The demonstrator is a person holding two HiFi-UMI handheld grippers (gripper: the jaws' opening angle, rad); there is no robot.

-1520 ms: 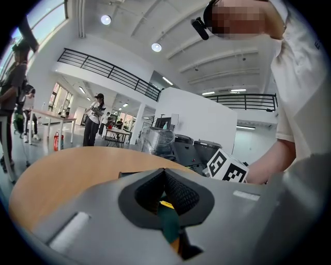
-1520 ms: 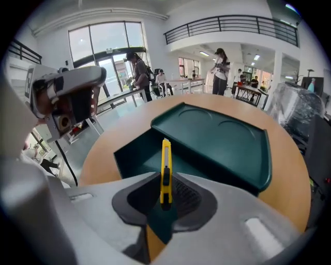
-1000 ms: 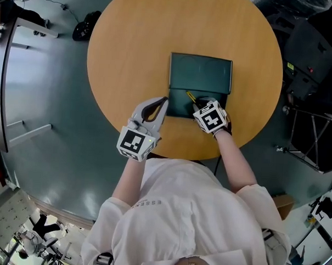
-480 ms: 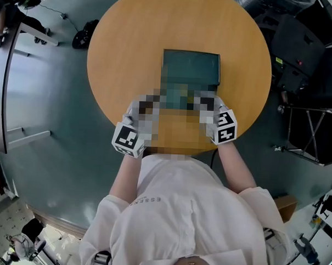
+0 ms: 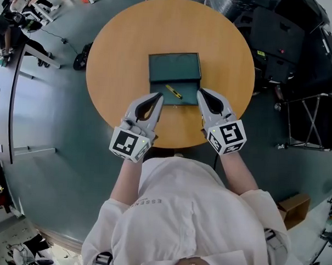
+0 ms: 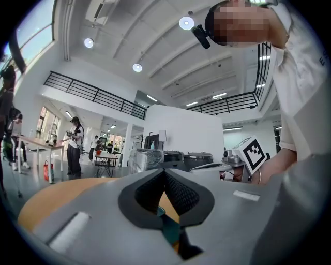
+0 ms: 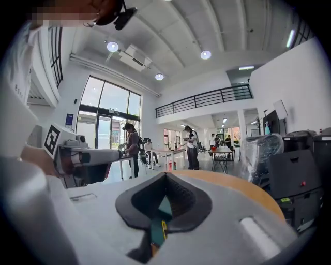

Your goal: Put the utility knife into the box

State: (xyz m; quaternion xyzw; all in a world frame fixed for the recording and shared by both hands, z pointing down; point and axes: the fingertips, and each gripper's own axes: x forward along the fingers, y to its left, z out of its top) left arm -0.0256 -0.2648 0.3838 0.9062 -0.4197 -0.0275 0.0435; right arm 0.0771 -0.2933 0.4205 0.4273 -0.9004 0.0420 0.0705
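Utility knife [image 5: 174, 91] lies in box [image 5: 185, 98]; shirt [image 5: 179, 212] lettering shows ESSE

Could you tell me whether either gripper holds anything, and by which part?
Nothing: left gripper and right gripper are shut, empty; the utility knife lies in the box.
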